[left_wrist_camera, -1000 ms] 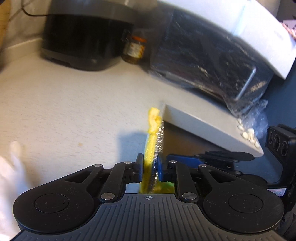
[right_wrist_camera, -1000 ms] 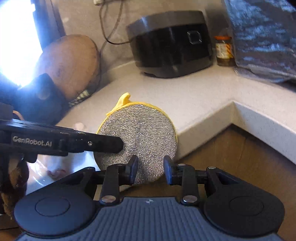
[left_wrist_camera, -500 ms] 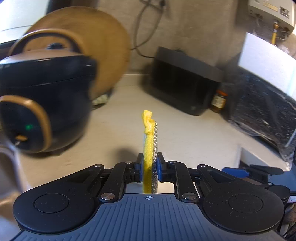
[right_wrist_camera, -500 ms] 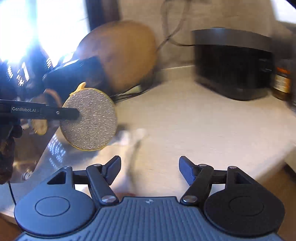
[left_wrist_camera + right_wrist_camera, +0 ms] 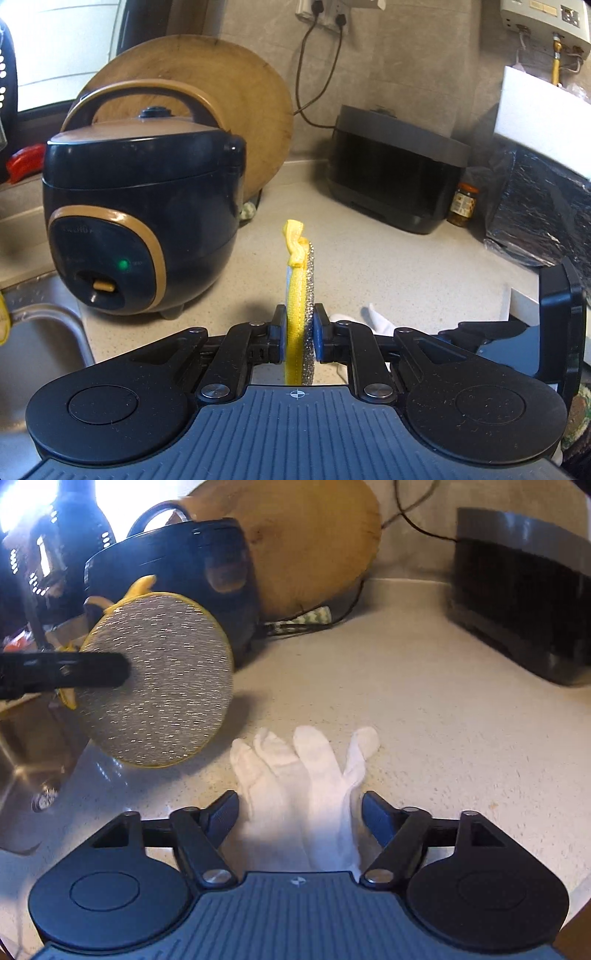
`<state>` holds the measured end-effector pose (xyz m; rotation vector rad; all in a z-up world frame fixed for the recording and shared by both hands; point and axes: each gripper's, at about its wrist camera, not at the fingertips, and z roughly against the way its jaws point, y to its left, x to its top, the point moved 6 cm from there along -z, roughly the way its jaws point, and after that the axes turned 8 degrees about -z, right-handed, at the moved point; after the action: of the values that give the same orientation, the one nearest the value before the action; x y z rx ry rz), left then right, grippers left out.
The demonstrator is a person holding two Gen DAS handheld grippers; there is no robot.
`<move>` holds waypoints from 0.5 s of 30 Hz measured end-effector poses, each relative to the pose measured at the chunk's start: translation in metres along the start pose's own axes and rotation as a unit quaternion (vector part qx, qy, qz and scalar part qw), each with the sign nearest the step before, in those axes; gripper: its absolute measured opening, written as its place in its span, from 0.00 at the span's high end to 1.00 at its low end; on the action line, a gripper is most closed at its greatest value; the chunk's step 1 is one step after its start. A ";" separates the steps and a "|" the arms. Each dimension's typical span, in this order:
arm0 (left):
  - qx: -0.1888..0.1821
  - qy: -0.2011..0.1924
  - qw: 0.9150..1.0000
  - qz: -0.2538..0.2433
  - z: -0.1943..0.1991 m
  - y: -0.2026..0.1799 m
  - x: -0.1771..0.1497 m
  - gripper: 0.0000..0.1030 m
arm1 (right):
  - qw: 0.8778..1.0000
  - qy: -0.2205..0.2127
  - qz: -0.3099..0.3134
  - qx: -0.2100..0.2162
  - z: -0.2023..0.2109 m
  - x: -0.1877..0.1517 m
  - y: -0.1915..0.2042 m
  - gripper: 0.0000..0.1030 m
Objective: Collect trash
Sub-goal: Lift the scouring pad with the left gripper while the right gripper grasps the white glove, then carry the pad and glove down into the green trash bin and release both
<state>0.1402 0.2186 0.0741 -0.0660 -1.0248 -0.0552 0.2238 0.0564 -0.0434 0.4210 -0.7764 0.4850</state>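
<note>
My left gripper is shut on a round scouring pad, yellow on one side and silver on the other, held on edge above the counter. In the right wrist view the same pad hangs at the left with a left finger across it. My right gripper is open and empty, its jaws standing on either side of a white glove that lies flat on the counter. A bit of the glove shows behind the left fingers.
A dark blue rice cooker stands at the left beside a steel sink. A round wooden board leans on the wall. A black appliance, a small jar and a foil-wrapped bundle are at the right.
My left gripper swung left with the pad, from the counter's corner toward the rice cooker and sink. My right gripper let go of the pad, opened wide and came over the white glove.
</note>
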 end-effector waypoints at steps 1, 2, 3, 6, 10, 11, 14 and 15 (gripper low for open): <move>0.000 -0.001 1.000 0.000 0.000 0.000 0.000 0.83 | 1.000 0.002 0.007 -0.006 0.003 0.000 0.000 0.64; -0.001 -0.001 1.000 0.000 0.000 0.000 -0.001 0.83 | 1.000 0.004 0.010 -0.006 0.005 0.000 -0.001 0.77; -0.001 -0.001 1.000 0.000 0.001 0.000 -0.001 0.83 | 1.000 0.003 0.007 -0.003 0.009 0.000 -0.003 0.83; 0.000 -0.004 1.000 -0.001 0.004 -0.003 0.000 0.83 | 1.000 -0.017 -0.002 0.001 0.031 0.003 -0.007 0.84; -0.002 -0.010 1.000 -0.008 0.012 -0.013 0.001 0.83 | 0.998 -0.058 -0.017 0.012 0.069 0.011 -0.013 0.85; -0.002 -0.012 1.000 -0.012 0.015 -0.017 0.001 0.83 | 0.997 -0.068 -0.020 0.014 0.079 0.012 -0.015 0.85; -0.010 -0.017 1.000 -0.022 0.023 -0.034 0.003 0.83 | 0.995 -0.096 -0.027 0.019 0.110 0.010 -0.023 0.85; -0.015 -0.019 0.999 -0.026 0.026 -0.041 0.004 0.83 | 0.994 -0.105 -0.030 0.019 0.120 0.008 -0.027 0.85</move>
<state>0.1173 0.1798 0.0919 -0.0669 -1.0629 -0.1173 0.1769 -0.0260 0.0349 0.5346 -0.9567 0.4040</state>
